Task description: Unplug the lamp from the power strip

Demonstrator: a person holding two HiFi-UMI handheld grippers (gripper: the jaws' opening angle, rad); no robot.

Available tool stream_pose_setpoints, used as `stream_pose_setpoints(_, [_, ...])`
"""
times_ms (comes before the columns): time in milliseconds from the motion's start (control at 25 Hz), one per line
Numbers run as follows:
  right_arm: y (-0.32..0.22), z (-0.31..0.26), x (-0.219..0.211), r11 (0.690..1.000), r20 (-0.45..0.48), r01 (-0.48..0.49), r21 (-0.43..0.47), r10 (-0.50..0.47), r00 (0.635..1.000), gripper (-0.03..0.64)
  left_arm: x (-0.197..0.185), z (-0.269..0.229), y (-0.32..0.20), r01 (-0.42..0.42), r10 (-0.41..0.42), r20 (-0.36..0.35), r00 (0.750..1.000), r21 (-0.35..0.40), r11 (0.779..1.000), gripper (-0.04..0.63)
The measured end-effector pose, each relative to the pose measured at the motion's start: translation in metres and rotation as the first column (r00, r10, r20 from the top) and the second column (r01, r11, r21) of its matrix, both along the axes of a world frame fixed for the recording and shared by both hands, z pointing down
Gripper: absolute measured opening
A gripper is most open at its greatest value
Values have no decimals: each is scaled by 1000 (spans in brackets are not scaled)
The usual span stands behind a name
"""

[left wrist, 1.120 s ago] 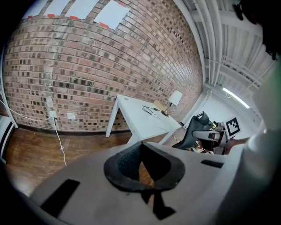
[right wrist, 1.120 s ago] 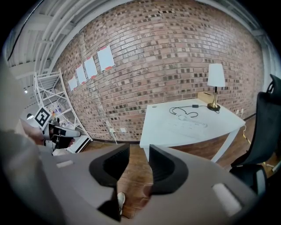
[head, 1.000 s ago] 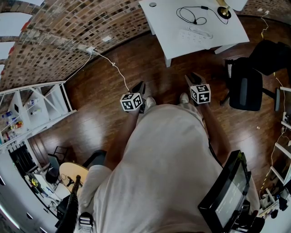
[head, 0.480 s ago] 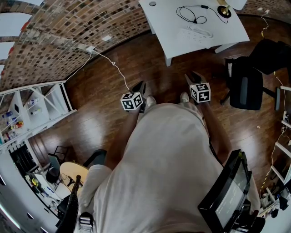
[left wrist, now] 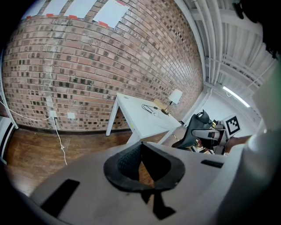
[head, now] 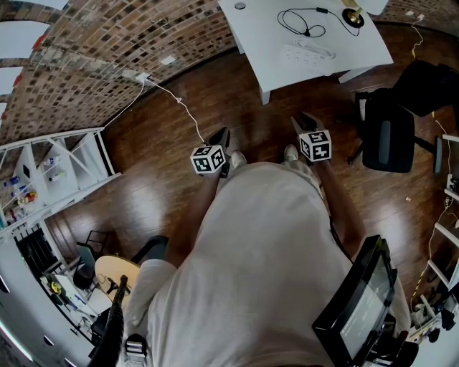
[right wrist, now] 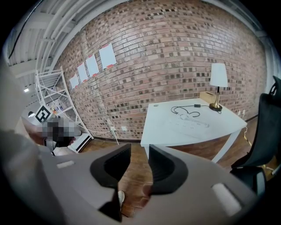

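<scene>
Nearest the person's body, the left tool [head: 221, 137] is holding its jaws pressed together at the tips on nothing. The right tool [head: 304, 122] is showing a spread gap that has just been narrowing, with only floor between the jaws. Both are pointing forward and down over the wooden floor [head: 215, 93]. Well apart ahead, on the white counter [head: 258, 43], the power strip [head: 308, 54] is lying with its long axis across the view, almost straight ahead of the right tool, the nearer one. Beyond it the black cord [head: 300, 21] is looping toward the lamp [head: 353, 18]; the plug is too small to make out.
</scene>
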State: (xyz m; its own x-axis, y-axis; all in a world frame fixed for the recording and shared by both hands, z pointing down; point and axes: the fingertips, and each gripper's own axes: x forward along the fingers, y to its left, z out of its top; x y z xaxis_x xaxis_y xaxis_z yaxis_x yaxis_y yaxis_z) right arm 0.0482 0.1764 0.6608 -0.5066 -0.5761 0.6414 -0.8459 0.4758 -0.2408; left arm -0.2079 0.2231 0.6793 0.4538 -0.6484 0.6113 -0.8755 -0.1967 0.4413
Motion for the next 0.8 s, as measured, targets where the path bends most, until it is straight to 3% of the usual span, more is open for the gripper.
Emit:
stream_pose_setpoints(440, [4,8,4,1000,-37,-3,-19,2,999,100,0,1,2,-4,4,3,1000,-8,1000,5])
stream_pose_setpoints(560, [10,15,6,999,-91,22,-34,-25,996,-6,1,2,3,-4,4,3,1000,-9,1000,5])
stream_pose_setpoints(800, [14,10,1,997,3,29,-69,-29,1000,-8,8,-5,-4,-1,0,-60,998,-8,1000,8])
